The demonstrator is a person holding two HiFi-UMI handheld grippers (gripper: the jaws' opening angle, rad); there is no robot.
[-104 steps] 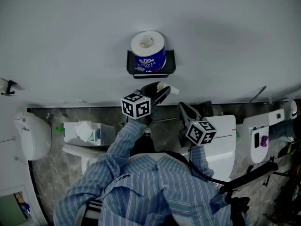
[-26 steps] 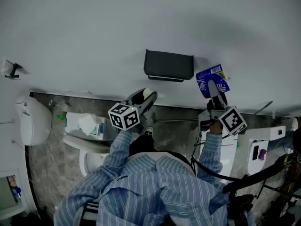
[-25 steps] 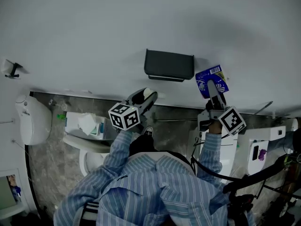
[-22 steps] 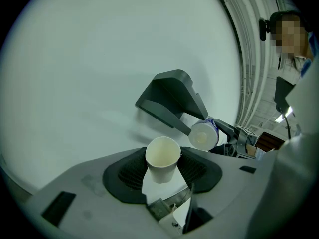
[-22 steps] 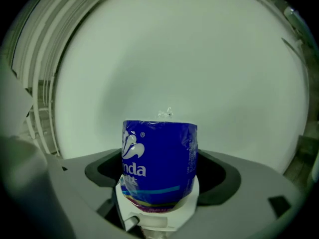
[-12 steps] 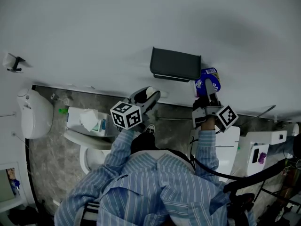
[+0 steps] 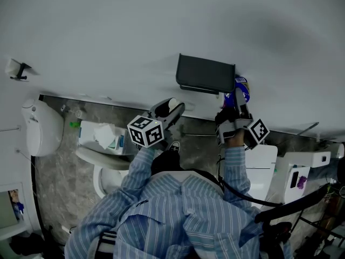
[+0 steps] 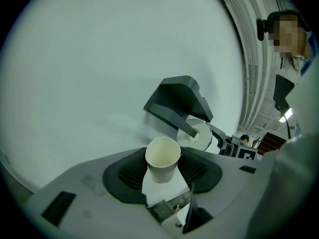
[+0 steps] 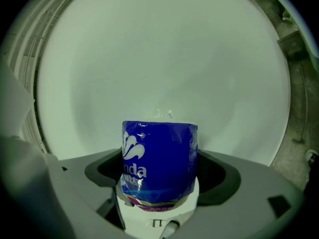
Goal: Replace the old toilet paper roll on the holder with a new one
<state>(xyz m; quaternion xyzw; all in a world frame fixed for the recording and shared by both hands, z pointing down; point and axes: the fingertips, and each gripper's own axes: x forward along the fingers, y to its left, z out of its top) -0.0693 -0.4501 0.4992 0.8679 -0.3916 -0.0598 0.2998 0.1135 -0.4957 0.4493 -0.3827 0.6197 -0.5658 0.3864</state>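
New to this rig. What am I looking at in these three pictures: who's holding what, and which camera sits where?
No robot: a person in a striped shirt holds a hand-held gripper in each hand. One picture is from a head camera looking down; the other two are from cameras riding on each gripper. The left hand-held gripper grips a bare cardboard tube, apparently the used-up roll. The right hand-held gripper grips a new roll in blue wrapping, close beside the dark holder on the wall. No table here, just the bathroom floor below.
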